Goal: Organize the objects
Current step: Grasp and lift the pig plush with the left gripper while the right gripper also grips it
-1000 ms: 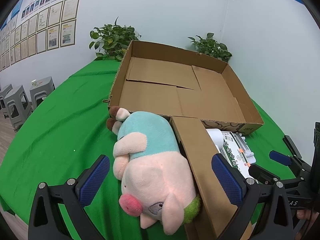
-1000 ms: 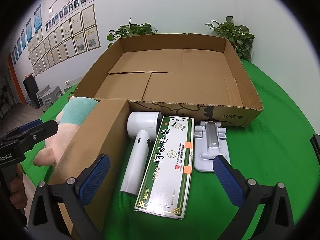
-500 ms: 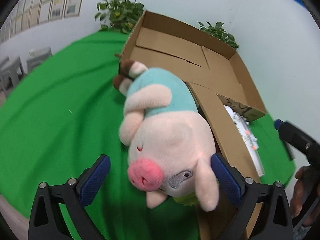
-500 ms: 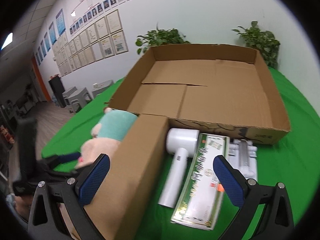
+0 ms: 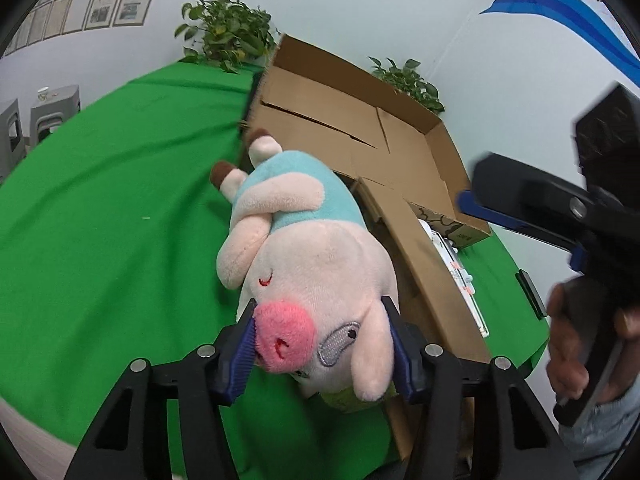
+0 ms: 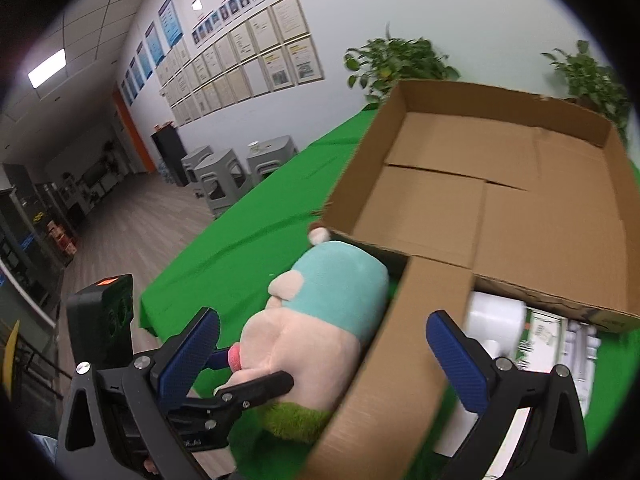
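Observation:
A plush pig (image 5: 312,264) in a teal shirt lies on the green table, its feet against the big open cardboard box (image 5: 360,136). My left gripper (image 5: 322,346) is shut on the pig's head, pads on both cheeks. In the right wrist view the pig (image 6: 320,320) lies left of a closed brown carton (image 6: 400,360). My right gripper (image 6: 320,352) is open, its jaws spanning the pig and the carton without touching them. The left gripper (image 6: 248,376) shows there too, holding the pig.
A white hair dryer (image 6: 496,320), a green-and-white flat box (image 6: 540,332) and a white stand (image 6: 580,344) lie right of the carton. Potted plants (image 5: 228,32) stand behind the big box. Grey stools (image 6: 232,168) stand beyond the table's left edge.
My left gripper moved in and closed on the pig's head. My right gripper swung left and up, from over the hair dryer and flat box to over the carton and pig.

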### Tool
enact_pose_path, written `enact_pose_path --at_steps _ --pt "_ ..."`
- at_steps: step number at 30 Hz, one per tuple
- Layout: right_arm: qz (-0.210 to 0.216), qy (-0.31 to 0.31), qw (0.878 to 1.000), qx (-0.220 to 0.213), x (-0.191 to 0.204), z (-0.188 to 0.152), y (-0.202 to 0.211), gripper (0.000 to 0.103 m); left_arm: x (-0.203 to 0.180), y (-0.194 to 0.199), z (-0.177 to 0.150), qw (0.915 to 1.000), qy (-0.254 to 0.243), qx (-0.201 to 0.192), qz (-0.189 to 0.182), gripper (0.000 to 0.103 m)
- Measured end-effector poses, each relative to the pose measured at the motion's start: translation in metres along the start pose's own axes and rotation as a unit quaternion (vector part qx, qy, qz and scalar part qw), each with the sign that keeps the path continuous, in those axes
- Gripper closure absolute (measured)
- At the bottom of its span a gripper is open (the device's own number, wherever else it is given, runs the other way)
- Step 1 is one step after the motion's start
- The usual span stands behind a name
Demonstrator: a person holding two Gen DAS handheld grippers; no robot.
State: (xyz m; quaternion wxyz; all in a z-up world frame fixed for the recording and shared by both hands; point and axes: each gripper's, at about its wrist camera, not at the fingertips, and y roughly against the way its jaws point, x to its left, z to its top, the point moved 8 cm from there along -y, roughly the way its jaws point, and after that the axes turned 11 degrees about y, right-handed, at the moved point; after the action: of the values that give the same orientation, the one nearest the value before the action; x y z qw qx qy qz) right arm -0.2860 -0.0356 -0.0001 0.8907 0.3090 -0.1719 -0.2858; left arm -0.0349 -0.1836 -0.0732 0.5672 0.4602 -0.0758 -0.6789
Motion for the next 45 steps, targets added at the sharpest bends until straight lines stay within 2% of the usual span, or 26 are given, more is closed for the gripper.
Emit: enact_pose_path --at_steps 3,8,13,14,18,20,25,30,35,37,41,45 --pt "0.051 -0.017 0.998 0.022 0.019 0.003 -0.024 0.000 0.013 0.012 -0.005 1.0000 0.004 0.004 -0.003 0.049" --pt "0.080 -0.037 0.994 0.071 0.042 -0.002 -0.060 0.000 0.033 0.029 -0.012 0.9999 0.004 0.008 -0.008 0.049" --pt "0.053 -0.035 0.989 0.136 0.054 -0.022 -0.088 0.000 0.045 0.034 -0.010 0.9999 0.005 0.008 -0.010 0.049" --pt "0.037 -0.022 0.989 0.139 0.055 -0.024 -0.088 0.001 0.044 0.033 -0.010 0.9999 0.005 0.008 -0.010 0.049" --pt "0.021 -0.015 0.990 0.142 0.055 -0.028 -0.084 0.008 0.047 0.031 -0.006 0.9998 0.013 0.002 -0.011 0.049" --pt "0.019 -0.014 0.991 0.135 0.051 -0.028 -0.078 0.017 0.040 0.031 -0.005 0.9999 0.009 -0.002 -0.009 0.049" --pt "0.032 -0.026 0.993 0.106 0.039 -0.026 -0.062 0.030 0.023 0.036 -0.001 0.9996 -0.021 -0.020 0.009 0.052" --pt "0.050 -0.036 0.997 0.041 0.033 -0.006 -0.032 0.033 -0.014 0.050 0.017 0.9936 -0.082 -0.070 0.035 0.053" --pt "0.068 -0.039 0.997 -0.026 0.008 0.031 -0.002 0.033 -0.060 0.054 0.050 0.9799 -0.158 -0.108 0.056 0.053" --pt "0.069 -0.042 0.996 -0.047 -0.003 0.046 0.000 0.033 -0.083 0.049 0.071 0.9719 -0.192 -0.121 0.064 0.053" --pt "0.075 -0.046 0.992 -0.086 -0.034 0.083 0.011 0.033 -0.114 0.032 0.112 0.9566 -0.242 -0.141 0.079 0.054" --pt "0.075 -0.037 0.990 -0.110 -0.048 0.117 0.000 0.033 -0.138 0.006 0.152 0.9402 -0.289 -0.151 0.100 0.054"
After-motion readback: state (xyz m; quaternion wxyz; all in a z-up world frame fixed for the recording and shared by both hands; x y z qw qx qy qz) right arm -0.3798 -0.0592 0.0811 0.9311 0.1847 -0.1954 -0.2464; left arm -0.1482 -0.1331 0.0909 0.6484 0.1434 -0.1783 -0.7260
